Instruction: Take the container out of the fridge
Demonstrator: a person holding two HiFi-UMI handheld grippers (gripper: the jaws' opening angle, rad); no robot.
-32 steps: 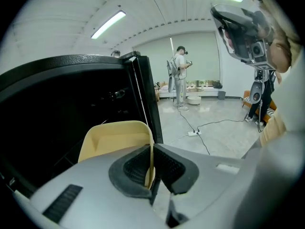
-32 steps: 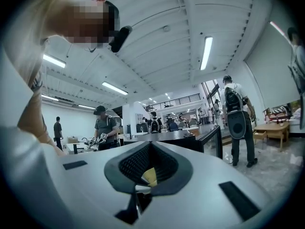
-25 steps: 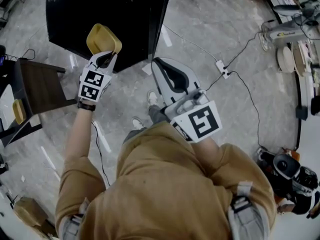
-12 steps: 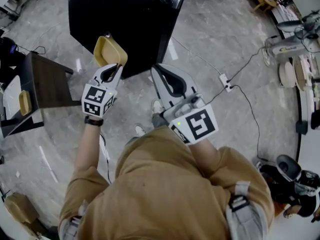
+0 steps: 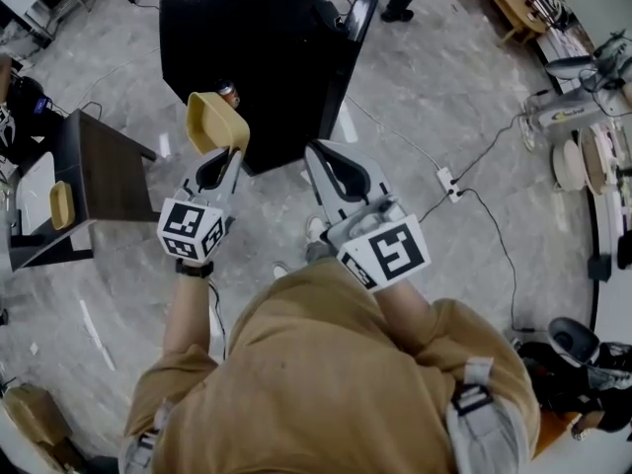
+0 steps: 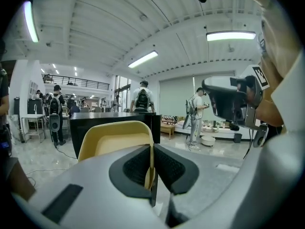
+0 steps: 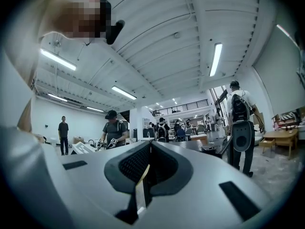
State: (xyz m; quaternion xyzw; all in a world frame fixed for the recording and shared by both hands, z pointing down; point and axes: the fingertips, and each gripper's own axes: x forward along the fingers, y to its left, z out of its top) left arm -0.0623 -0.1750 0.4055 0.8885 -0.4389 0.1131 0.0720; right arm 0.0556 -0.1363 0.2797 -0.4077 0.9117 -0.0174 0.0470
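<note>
**Two tools up, one container clear of the fridge**

Left tool [image 5: 226,152] is doing all the work right now, pinching the yellow container [image 5: 216,118] by one side wall. The left gripper view is showing both pads pressed onto that thin wall, with the open tub standing up ahead of them. The container is hanging in the air in front of the black fridge [image 5: 257,38], above the floor [image 5: 425,87], touching nothing but the tool. By the look of it, it is already out.

Right tool [image 5: 329,156] is riding alongside, near but not touching. Its jaws are pressed together, pad against pad, gripping nothing.

On handling, the tub is looking light, empty and thin-walled, probably plastic and fairly smooth. Gripped by a single wall, it is likely wanting to swing or slip if the wrist is turning fast. The rim could also be flexing under a hard squeeze. A bite deep over the rim, near a corner where the wall is stiffer, is looking like the safest hold. A dark surface [image 5: 104,161] is standing well apart to the left.
</note>
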